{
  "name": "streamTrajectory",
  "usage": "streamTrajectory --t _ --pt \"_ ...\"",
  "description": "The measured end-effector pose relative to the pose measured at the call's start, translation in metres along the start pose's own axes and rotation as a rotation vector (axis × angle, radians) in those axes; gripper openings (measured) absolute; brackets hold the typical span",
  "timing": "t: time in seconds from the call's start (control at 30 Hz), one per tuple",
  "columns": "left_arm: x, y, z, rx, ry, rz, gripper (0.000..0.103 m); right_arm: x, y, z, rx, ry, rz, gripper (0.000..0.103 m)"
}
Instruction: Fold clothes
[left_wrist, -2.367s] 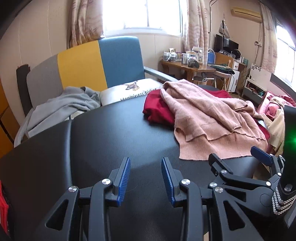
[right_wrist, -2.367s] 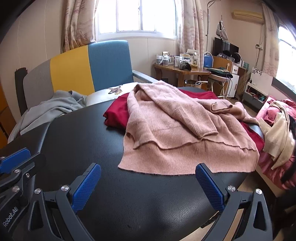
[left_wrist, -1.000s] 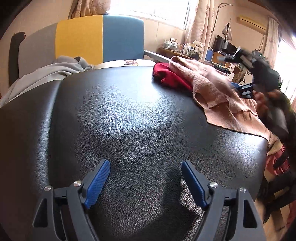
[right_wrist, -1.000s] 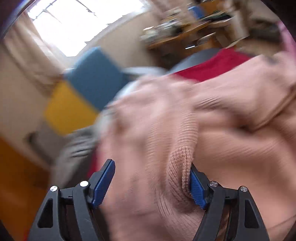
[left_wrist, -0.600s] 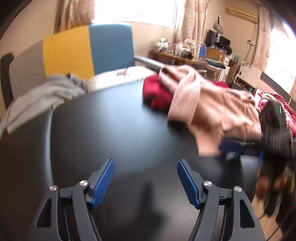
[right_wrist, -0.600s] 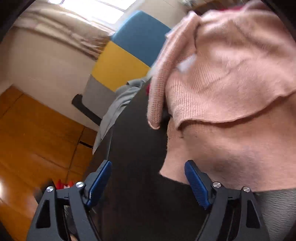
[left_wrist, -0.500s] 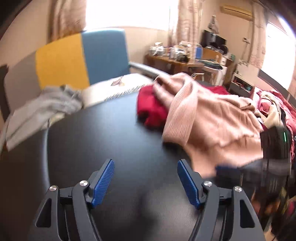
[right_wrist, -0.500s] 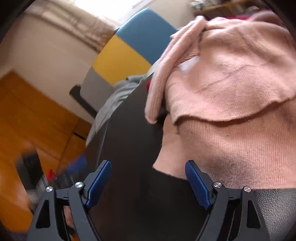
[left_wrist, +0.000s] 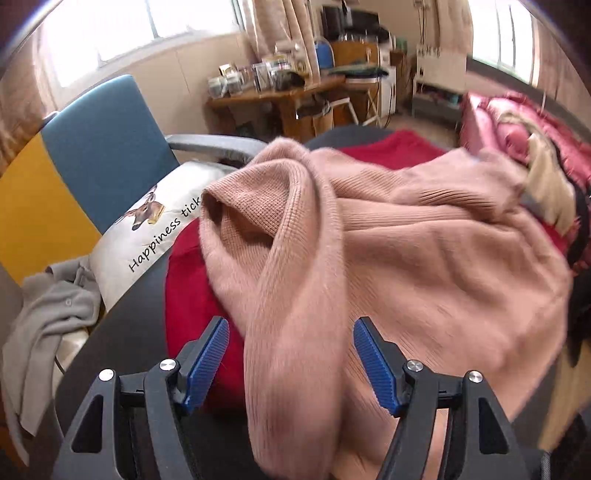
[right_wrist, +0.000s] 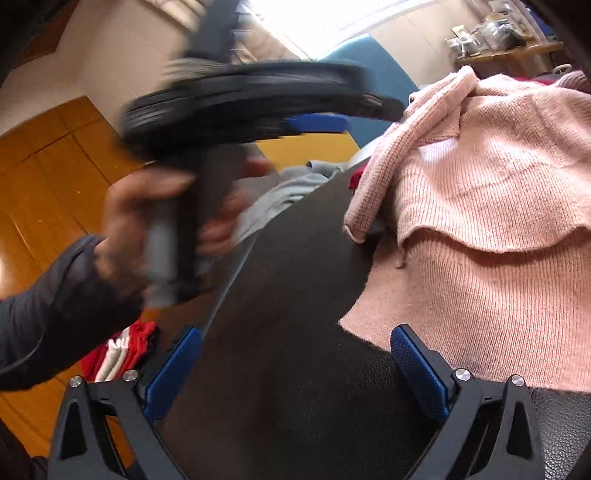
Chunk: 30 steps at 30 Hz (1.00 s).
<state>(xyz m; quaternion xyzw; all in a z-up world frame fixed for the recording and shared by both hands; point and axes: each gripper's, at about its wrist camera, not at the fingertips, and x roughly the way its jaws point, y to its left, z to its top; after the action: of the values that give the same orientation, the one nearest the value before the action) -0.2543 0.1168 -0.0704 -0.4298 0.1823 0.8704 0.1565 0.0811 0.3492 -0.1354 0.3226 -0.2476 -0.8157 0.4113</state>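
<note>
A pink knitted sweater (left_wrist: 388, 236) lies crumpled over a red garment (left_wrist: 192, 295) on the black leather table (left_wrist: 122, 332). My left gripper (left_wrist: 291, 354) is open, and a hanging sleeve of the sweater (left_wrist: 295, 350) sits between its blue pads, which stand apart from it. In the right wrist view the same sweater (right_wrist: 491, 221) fills the right side. My right gripper (right_wrist: 295, 369) is open over the bare table (right_wrist: 295, 332), its right pad just beside the sweater's hem. A hand (right_wrist: 147, 229) holding the left gripper body appears blurred at the left of that view.
A chair with blue and yellow backrest (left_wrist: 92, 147) stands behind the table, with a printed white cushion (left_wrist: 155, 221) and a grey garment (left_wrist: 48, 321) on it. A cluttered wooden desk (left_wrist: 280, 96) is at the back. Red-and-white cloth (right_wrist: 122, 350) lies on the wooden floor.
My left gripper has moved forward from the bare table to the sweater's sleeve. My right gripper has stayed near the hem, and the hand with the left gripper has swung across its view.
</note>
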Motion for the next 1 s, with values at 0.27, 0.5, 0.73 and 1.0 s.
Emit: streamTrajectory --t 0.27,0.5,0.73,1.0 --pt "0.054 0.007 0.007 -0.018 0.113 0.041 0.019 -0.105 -0.016 -0.041 0.018 -0.08 0.072 0.103" --pt "-0.048 0.091 -0.044 -0.4 -0.121 -0.161 0.016 -0.187 -0.032 -0.077 0.033 -0.116 0.111 0.103" --pt "-0.174 0.141 -0.148 -0.587 -0.26 -0.186 0.016 -0.261 -0.045 -0.117 0.047 -0.152 0.119 0.103" --pt "-0.2 0.133 -0.299 -0.792 -0.136 -0.189 0.015 -0.247 -0.027 -0.106 0.083 -0.151 0.046 0.103"
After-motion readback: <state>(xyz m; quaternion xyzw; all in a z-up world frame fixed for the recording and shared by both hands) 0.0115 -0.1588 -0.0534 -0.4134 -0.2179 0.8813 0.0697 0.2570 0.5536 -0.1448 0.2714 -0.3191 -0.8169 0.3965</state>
